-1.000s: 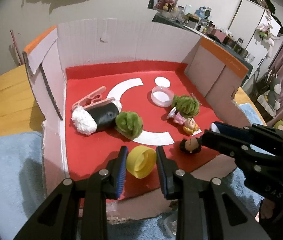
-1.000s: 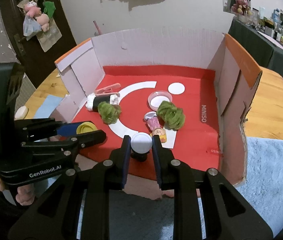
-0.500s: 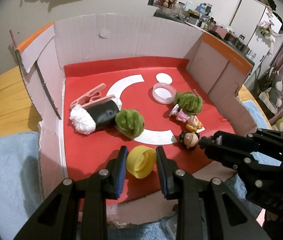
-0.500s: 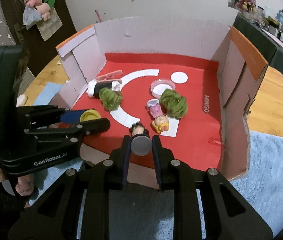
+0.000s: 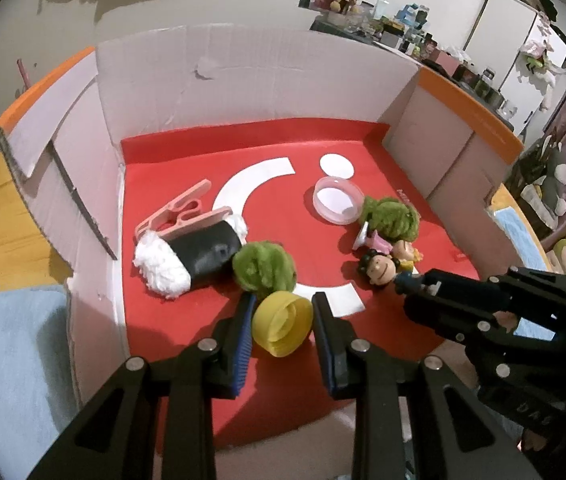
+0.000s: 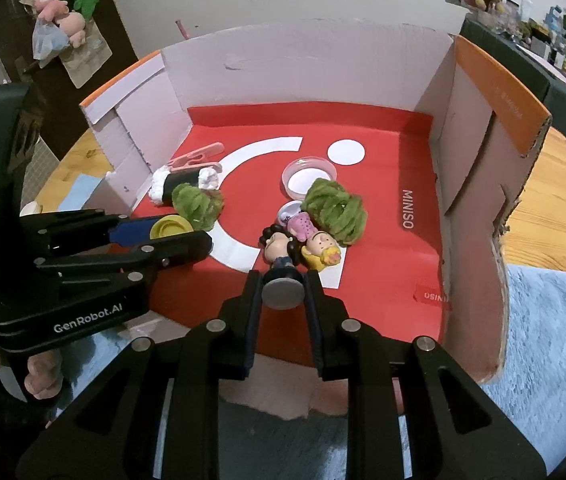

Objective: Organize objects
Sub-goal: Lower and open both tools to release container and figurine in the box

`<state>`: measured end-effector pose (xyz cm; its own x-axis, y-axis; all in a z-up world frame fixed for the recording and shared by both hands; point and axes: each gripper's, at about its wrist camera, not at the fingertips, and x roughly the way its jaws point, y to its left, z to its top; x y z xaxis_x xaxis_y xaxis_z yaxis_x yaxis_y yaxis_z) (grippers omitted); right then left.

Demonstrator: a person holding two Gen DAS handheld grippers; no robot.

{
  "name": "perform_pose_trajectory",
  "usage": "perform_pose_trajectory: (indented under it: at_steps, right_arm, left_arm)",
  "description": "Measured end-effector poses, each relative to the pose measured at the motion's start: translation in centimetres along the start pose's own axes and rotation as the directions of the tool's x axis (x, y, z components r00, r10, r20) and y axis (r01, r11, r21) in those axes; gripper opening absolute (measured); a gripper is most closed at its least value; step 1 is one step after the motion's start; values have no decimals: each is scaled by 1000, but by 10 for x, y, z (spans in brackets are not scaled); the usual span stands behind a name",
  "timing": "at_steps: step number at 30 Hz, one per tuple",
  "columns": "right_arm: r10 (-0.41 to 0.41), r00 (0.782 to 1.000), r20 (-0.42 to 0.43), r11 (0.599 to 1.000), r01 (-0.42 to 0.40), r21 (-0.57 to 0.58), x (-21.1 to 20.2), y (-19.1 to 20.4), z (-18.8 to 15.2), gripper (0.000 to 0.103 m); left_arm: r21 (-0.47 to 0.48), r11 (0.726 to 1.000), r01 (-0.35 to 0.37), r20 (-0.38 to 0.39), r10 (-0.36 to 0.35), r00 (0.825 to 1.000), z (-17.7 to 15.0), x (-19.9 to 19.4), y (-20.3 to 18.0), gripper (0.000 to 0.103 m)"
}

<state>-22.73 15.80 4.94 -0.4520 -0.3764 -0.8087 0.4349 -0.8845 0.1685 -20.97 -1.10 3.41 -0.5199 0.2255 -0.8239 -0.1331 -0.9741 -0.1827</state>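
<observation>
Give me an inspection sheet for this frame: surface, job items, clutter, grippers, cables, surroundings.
Surface: open cardboard box with red liner, on a wooden table with a blue towel.
Job's things: yellow cap, dark-haired figurine, blonde figurine, two green pom-poms, sushi plush, pink clip, clear lid.
Clutter: nothing seen inside the box beyond these.
Grippers: left gripper shut on the cap; right gripper shut on the dark-haired figurine's base.
Cables: nothing seen.
Surroundings: crowded shelves, plush toys on the wall.

Even indoor light, soft shadows, sharp centre, strong fisheye bending, dark vignette corners.
</observation>
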Motion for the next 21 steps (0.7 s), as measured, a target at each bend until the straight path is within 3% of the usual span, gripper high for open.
perform_pose_trajectory:
  at_steps: [21]
  right_arm:
    - [-11,1000,6,1000,11,29,16,-12,7,20]
  left_arm:
    - [2,1000,-19,31,19,999,8,7,4,29]
